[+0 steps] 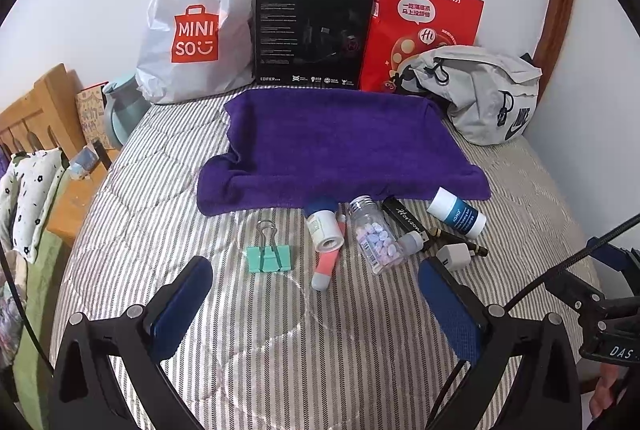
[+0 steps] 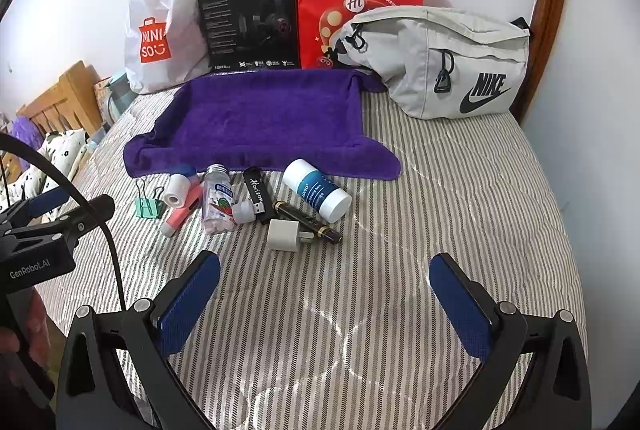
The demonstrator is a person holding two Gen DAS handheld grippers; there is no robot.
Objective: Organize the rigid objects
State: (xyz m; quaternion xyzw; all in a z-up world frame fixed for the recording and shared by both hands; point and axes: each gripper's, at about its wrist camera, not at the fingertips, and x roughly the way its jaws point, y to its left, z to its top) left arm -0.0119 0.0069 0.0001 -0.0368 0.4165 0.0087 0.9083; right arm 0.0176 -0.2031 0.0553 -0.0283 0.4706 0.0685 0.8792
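Several small items lie in a row on the striped bed, just in front of a purple towel (image 1: 336, 146) (image 2: 260, 122): a green binder clip (image 1: 269, 257) (image 2: 148, 206), a pink-and-white tube (image 1: 326, 264) (image 2: 182, 208), a white roll (image 1: 326, 230) (image 2: 177, 190), a clear pill bottle (image 1: 376, 238) (image 2: 218, 204), a black Horizon stick (image 1: 404, 220) (image 2: 256, 196), a white-and-blue jar (image 1: 456, 212) (image 2: 318, 196), a white plug adapter (image 1: 452, 256) (image 2: 284, 235) and a dark pen (image 2: 308, 222). My left gripper (image 1: 316, 294) and right gripper (image 2: 324, 290) hover open, short of the row, holding nothing.
Against the wall stand a white Miniso bag (image 1: 192, 26), a black Hecate box (image 1: 312, 30), a red paper bag (image 1: 420, 26) and a grey Nike pouch (image 2: 448, 66). A wooden headboard (image 1: 44, 110) and a floral pillow (image 1: 28, 198) are at the left.
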